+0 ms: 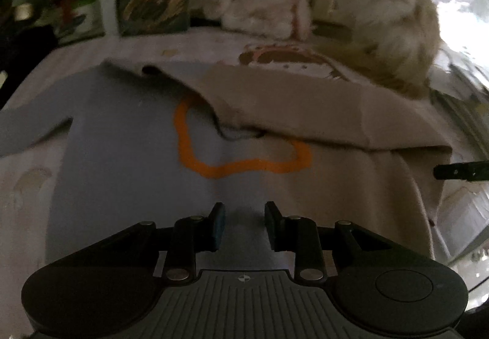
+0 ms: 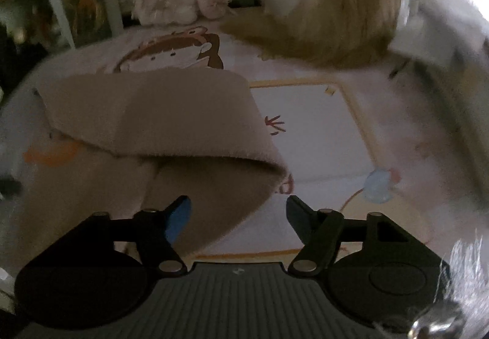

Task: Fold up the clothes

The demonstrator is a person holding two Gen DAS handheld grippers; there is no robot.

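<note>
A: Where does the fold stand on the pale grey-blue fleece sweater with the orange outline on its chest [image 1: 128,162]?

B: It lies spread flat on the pink cartoon-printed bed sheet [image 2: 321,131]. Its right side, showing a beige inner face [image 1: 305,113], is already turned over across the body, covering part of the orange outline. The other grey-blue sleeve [image 1: 30,128] lies stretched out flat, unfolded

A: And the tools?

B: The left tool [image 1: 244,223] hovers over the lower body of the sweater, its jaws a little apart with nothing between them. The right tool [image 2: 238,213] is clearly wide, and the edge of the beige flap shows between its jaws in the right wrist view, but the pads do not press on it, so I judge that nothing is held

A: So what remains?

B: I would say roughly one fold is done. The far sleeve and side need bringing in, then the length wants halving

A: Anything in the way?

B: A fluffy cream and tan cat [image 1: 391,12] sits near the collar end, beside a white plush toy [image 1: 262,9]; it could get in the way of the final fold
</note>
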